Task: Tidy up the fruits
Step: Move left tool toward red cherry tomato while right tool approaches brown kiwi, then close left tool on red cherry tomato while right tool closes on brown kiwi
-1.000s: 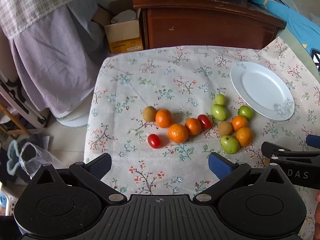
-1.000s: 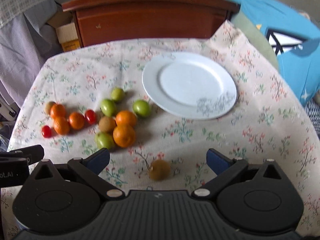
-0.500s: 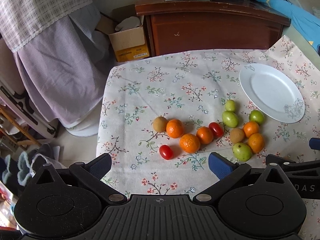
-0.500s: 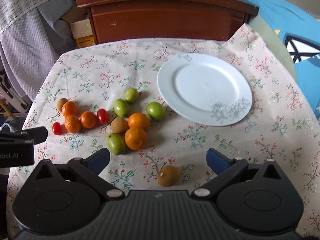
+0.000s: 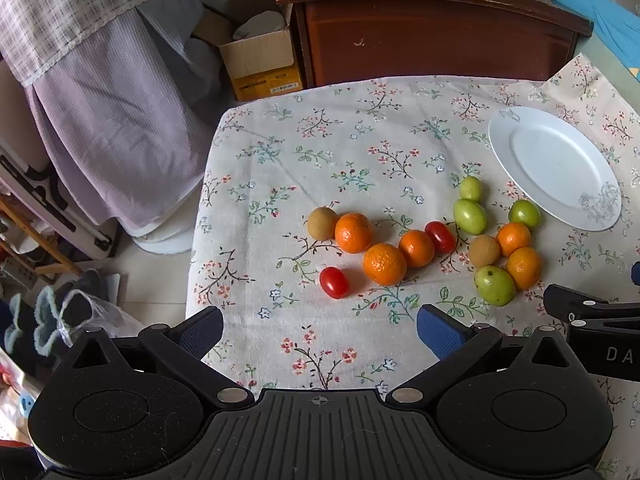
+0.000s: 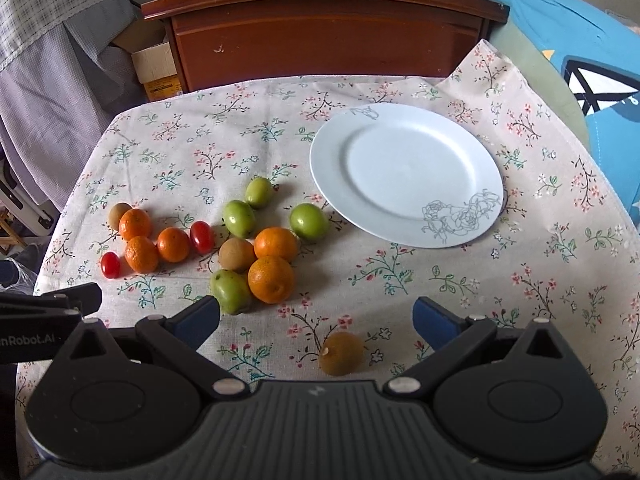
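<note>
Right claw (image 6: 316, 318) gapes above lone kiwi (image 6: 341, 353), near tablecloth edge.

I see table under floral cloth (image 6: 192, 160). White plate (image 6: 406, 174) upper right, bare. Oranges, green fruits, tomatoes clustered left-centre (image 6: 276, 244). Lone brown fruit (image 6: 341, 353) bottom centre.

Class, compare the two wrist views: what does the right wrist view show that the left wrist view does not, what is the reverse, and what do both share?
Only the right wrist view shows a lone brown fruit lying between the open fingers of the right hand-held gripper, and the whole plate.

Only the left wrist view shows the floor beside the table, with a plastic bag on it.

Both share the floral tablecloth, the cluster of orange, green, red and brown fruit, the wooden cabinet and the cardboard box.
</note>
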{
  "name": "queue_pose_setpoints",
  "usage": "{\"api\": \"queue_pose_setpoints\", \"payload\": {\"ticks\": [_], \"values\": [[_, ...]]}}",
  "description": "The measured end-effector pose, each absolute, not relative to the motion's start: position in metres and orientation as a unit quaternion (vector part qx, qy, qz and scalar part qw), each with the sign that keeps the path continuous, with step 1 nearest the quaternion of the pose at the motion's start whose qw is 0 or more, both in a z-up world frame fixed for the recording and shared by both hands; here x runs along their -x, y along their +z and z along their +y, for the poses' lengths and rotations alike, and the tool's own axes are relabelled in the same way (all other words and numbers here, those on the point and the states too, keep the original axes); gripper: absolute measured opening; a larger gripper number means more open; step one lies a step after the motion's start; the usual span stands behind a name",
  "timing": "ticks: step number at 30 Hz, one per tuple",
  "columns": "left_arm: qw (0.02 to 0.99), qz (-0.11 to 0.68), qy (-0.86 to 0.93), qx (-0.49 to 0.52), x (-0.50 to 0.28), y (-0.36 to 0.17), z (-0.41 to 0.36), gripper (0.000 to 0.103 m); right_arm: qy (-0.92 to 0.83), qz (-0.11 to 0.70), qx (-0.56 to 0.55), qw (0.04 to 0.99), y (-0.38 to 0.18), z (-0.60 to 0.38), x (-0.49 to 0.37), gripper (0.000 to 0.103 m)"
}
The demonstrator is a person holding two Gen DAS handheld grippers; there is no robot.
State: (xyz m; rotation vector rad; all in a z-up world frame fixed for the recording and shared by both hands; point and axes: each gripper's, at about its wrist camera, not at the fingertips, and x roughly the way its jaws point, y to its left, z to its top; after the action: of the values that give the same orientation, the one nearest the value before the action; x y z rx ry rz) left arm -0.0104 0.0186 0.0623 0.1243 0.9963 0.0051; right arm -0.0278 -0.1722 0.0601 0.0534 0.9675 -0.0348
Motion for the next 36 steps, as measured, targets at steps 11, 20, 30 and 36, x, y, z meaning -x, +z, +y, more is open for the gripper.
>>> {"api": "queue_pose_setpoints", "payload": {"ticks": [11, 20, 30, 36], "values": [[0.877, 0.477, 0.003, -0.063, 0.012, 0.06, 0.015, 0.103, -0.013, 0.461, -0.013, 0.887, 0.06, -0.168, 0.029, 0.102], [0.875, 0.48, 0.005, -0.065, 0.012, 0.057, 0.013, 0.103, -0.012, 0.464, -0.016, 0.886, 0.059, -0.169, 0.029, 0.102], [0.875, 0.48, 0.005, -0.063, 0.013, 0.057, 0.014, 0.103, -0.006, 0.468, -0.025, 0.883, 0.058, -0.169, 0.028, 0.102], [0.881, 0.471, -0.002, -0.049, 0.012, 0.06, 0.017, 0.103, 0.01, 0.466, -0.045, 0.884, 0.061, -0.181, 0.029, 0.101]]}}
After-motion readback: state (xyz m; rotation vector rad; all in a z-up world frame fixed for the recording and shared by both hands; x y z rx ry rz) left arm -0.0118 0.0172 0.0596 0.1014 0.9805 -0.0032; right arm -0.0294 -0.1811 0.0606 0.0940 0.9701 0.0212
